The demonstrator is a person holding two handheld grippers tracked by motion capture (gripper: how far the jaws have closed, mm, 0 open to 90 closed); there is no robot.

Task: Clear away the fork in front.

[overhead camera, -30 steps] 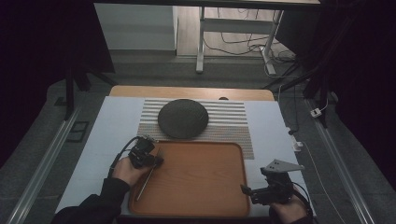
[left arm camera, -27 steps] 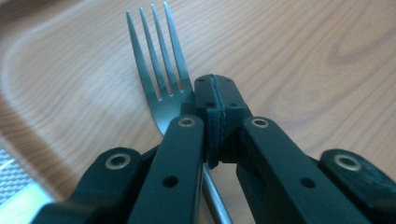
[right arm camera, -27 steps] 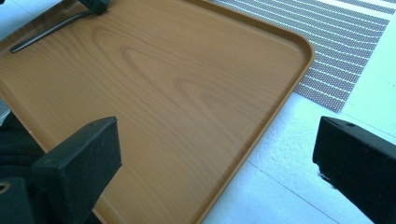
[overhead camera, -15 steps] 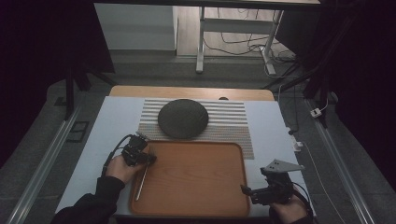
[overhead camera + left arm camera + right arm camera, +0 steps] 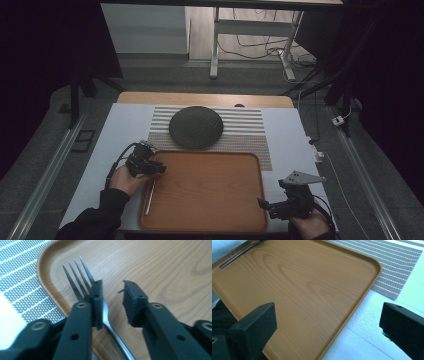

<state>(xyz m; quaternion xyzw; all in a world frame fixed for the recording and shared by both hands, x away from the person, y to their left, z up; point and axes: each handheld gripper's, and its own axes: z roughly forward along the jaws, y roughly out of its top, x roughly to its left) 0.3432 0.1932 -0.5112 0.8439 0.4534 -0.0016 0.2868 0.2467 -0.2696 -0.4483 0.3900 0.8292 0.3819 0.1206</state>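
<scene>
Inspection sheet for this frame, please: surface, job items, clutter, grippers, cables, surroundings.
Surface: white table with a striped mat.
Job's things: fork lying along the left edge inside the wooden tray.
Clutter: dark round plate on the mat.
Grippers: left gripper open, jaws astride the fork's neck; right gripper open wide, over the tray's right edge.
Cables: left gripper's cable loops over the table.
Surroundings: floor cables, dark room.

No readable text or labels
</scene>
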